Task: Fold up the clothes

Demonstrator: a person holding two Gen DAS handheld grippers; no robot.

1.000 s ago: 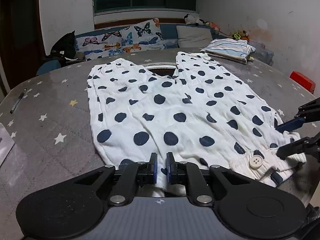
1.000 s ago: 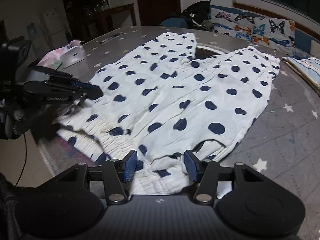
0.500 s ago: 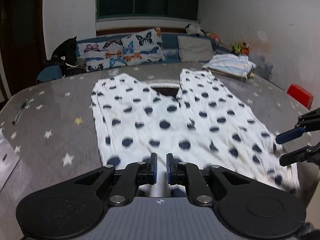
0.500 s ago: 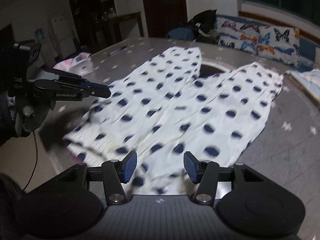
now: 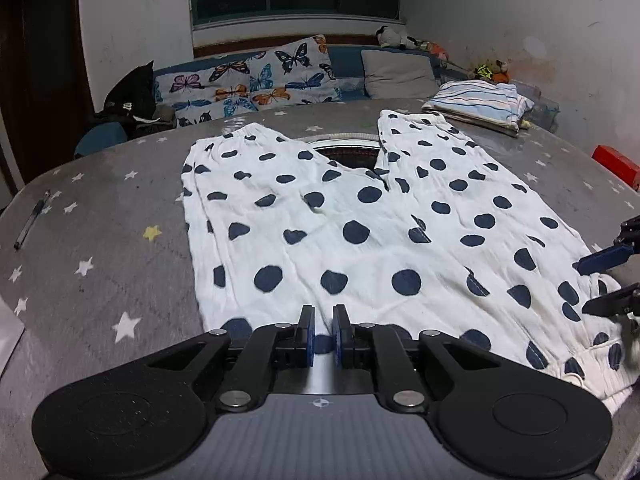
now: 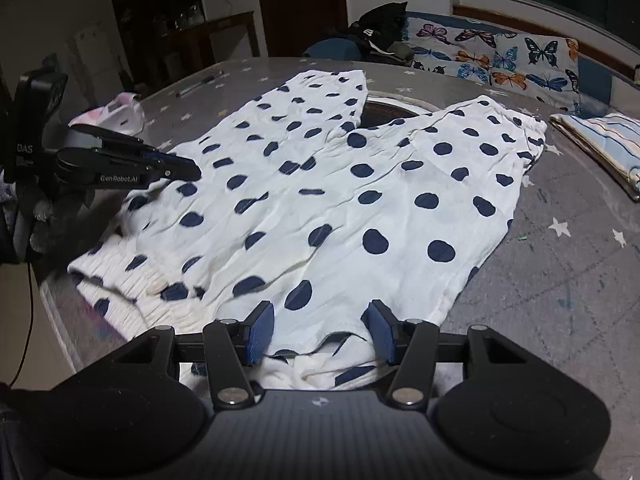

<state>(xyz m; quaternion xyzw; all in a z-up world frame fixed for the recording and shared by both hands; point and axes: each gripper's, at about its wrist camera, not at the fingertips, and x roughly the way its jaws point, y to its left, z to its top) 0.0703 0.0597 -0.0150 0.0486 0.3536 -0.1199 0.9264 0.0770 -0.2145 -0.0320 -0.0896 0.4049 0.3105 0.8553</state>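
Here the white cotton trousers with navy polka dots (image 5: 360, 236) lie spread flat on the grey star-patterned tabletop (image 5: 100, 248), waistband nearest the person, legs running toward twelve o'clock. At about seven o'clock of the garment, the left gripper (image 5: 323, 334) has its blue pads nearly together; whether cloth sits between them I cannot tell. At five o'clock, the right gripper (image 6: 318, 330) hangs with jaws wide apart over the rumpled waistband corner. To fold well, each gripper likely should pinch both layers at a waistband corner, lift evenly, and carry one leg across onto the other without dragging.
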